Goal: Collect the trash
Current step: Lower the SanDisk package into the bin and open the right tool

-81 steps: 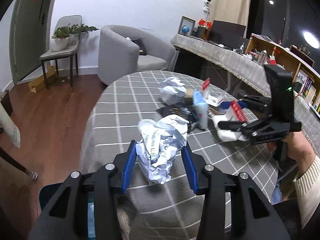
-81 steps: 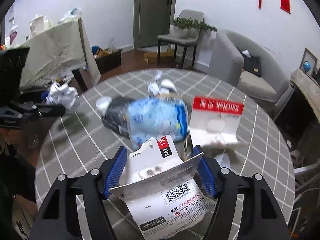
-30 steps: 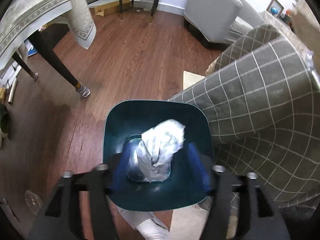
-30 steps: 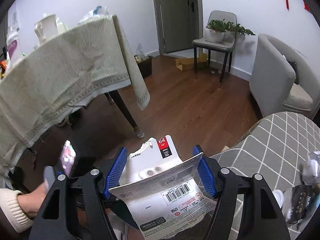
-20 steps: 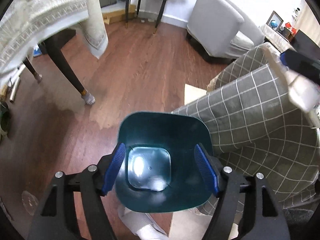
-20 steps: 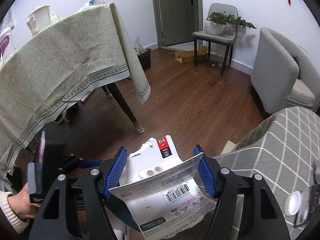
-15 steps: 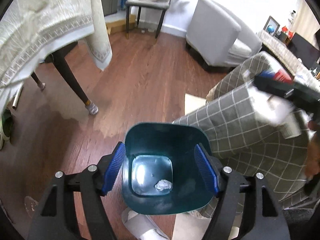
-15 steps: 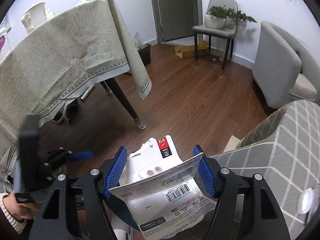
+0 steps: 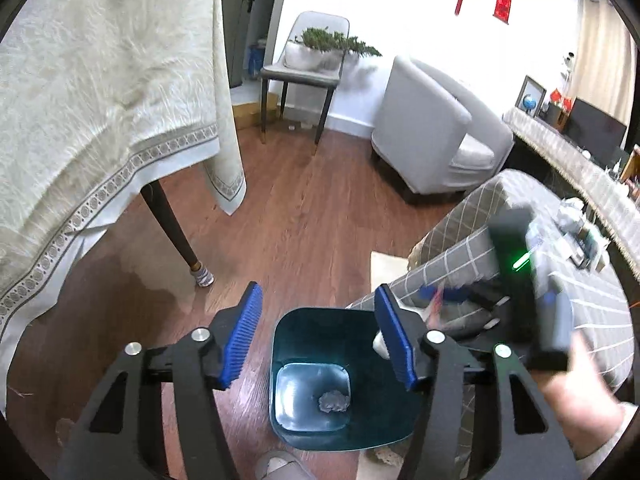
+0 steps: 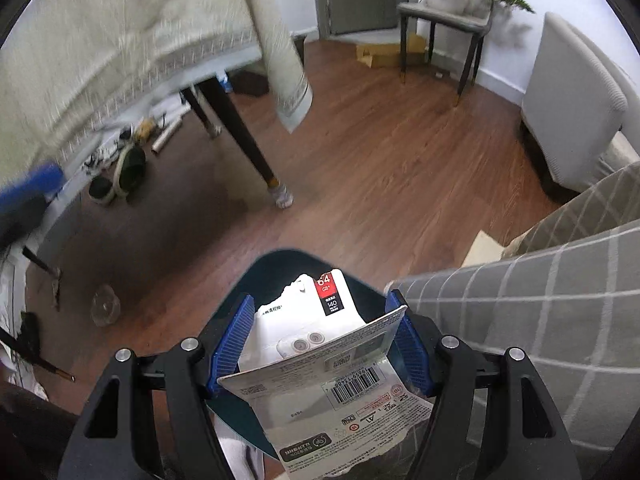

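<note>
Wood floor | my right tongs (image 10: 320, 338) pinch card packaging (image 10: 320, 364) directly above bin (image 9: 316, 324) | left tongs (image 9: 318, 336) spread, empty

A brown wood-plank floor (image 9: 320, 216) carries everything here. A dark teal bin (image 9: 304, 336) stands on it at six o'clock in the left wrist view, touching the draped edge of a grey checked tablecloth (image 9: 460, 248) at four o'clock. A cream-clothed table's dark leg (image 9: 172, 228), sock-footed, stands at nine o'clock. A grey chair (image 9: 300, 76) stands at twelve and a pale armchair (image 9: 432, 140) at two. In the right wrist view, shoes (image 10: 128, 172) lie at ten o'clock.
</note>
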### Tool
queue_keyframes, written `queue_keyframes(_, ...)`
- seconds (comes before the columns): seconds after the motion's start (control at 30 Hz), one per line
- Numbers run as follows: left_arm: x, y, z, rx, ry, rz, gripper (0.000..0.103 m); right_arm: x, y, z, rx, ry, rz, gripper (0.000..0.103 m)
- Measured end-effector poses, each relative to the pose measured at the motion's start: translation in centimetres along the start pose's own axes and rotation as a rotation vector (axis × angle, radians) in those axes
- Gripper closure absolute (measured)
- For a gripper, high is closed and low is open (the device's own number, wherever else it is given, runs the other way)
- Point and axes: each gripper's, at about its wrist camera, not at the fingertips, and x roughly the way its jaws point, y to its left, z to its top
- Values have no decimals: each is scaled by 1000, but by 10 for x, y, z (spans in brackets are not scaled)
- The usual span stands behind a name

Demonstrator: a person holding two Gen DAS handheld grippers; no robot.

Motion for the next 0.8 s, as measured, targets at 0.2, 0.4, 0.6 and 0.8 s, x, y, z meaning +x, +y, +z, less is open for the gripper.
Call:
queue_keyframes(0.2, -15, -7, 6, 2, -26, -34, 54, 28, 14, -11, -29, 80, -2, 34)
queue_keyframes(0.4, -31, -24, 15, 15, -81, -77, 58, 46, 25, -28, -79, 161, -40, 24)
queue_keyframes(0.6, -38, -32, 22, 18, -103, -103, 58, 42, 28, -36, -116, 183, -46, 19)
queue_keyframes(0.8, -44, -44, 28, 47, -131, -105, 58, 5, 17, -26, -87, 85, 25, 19)
